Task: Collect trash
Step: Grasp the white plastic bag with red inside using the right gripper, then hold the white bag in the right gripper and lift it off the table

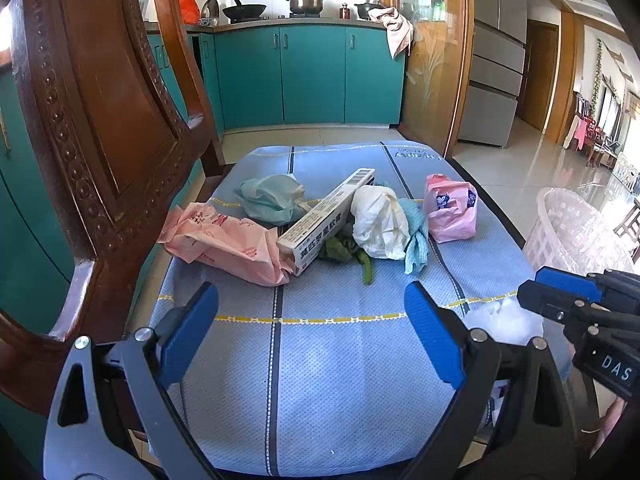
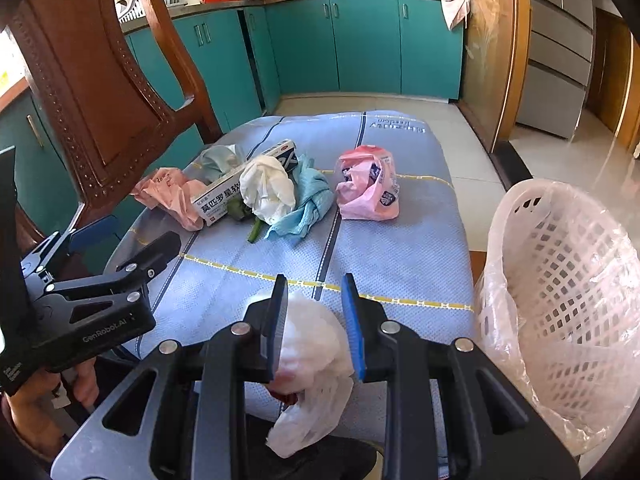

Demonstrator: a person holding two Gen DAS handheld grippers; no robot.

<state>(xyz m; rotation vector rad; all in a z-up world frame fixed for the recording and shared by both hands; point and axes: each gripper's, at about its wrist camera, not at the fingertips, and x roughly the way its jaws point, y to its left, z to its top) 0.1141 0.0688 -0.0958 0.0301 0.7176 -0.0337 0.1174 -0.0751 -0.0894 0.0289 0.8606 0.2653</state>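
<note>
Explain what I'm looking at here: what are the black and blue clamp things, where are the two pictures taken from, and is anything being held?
No robot is here: a person holds a hand-operated claw in each hand, with a camera on each looking forward along its two blue fingers. In the left wrist view, the left claw is open and empty above a blue cloth-covered surface. In the right wrist view, the right claw is shut on a crumpled white plastic bag. On the cloth lies a pile of trash: a long carton, a pink wrapper, a white wad, a light blue bag and a pink bag. A lined white basket stands at the right, probably for the trash.
</note>
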